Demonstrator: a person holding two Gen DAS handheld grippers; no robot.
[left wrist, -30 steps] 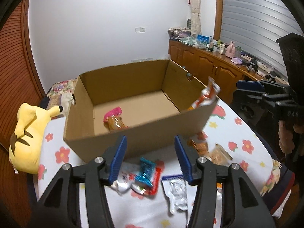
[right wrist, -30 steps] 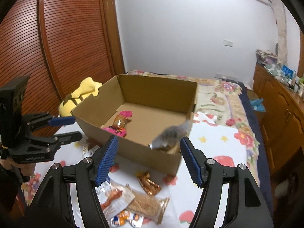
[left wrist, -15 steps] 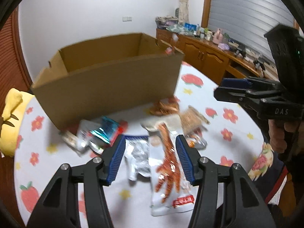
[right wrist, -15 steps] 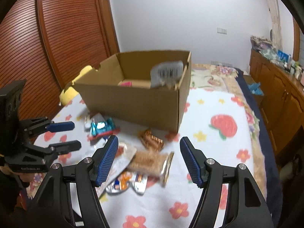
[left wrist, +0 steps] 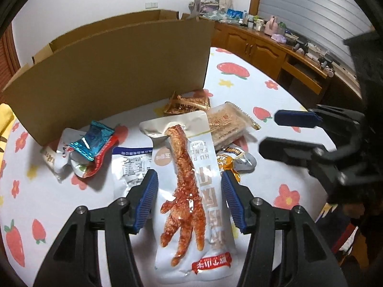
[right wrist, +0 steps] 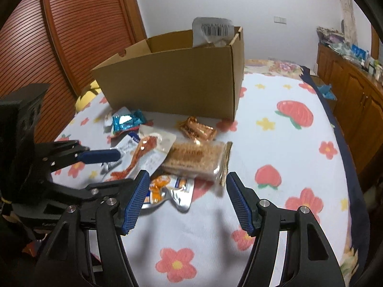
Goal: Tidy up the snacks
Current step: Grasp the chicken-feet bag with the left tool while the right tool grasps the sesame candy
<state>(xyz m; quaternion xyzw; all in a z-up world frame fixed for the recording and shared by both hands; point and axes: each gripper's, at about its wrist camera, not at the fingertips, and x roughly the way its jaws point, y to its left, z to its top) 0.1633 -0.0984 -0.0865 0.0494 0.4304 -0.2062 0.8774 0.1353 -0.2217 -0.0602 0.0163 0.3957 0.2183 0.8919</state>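
Note:
A cardboard box (left wrist: 115,71) stands on the flowered tablecloth; it also shows in the right wrist view (right wrist: 177,81) with a silver packet (right wrist: 213,33) sticking out of its far corner. My left gripper (left wrist: 189,198) is open, its jaws on either side of a chicken-foot snack pouch (left wrist: 191,191) lying flat. My right gripper (right wrist: 186,203) is open and empty, low over an orange-print pouch (right wrist: 167,189) and a brown cracker pack (right wrist: 196,160). A gold wrapper (right wrist: 198,129) and a blue foil packet (right wrist: 126,119) lie by the box.
A yellow plush toy (right wrist: 86,95) lies left of the box. Wooden cabinets (left wrist: 263,47) with clutter run along the right. A wooden slatted door (right wrist: 71,35) stands at the left. The table edge (right wrist: 344,167) drops off at the right.
Both grippers dropped from above the box rim down to the snacks in front of it. The left gripper now straddles the chicken-foot pouch. The silver packet landed in the box.

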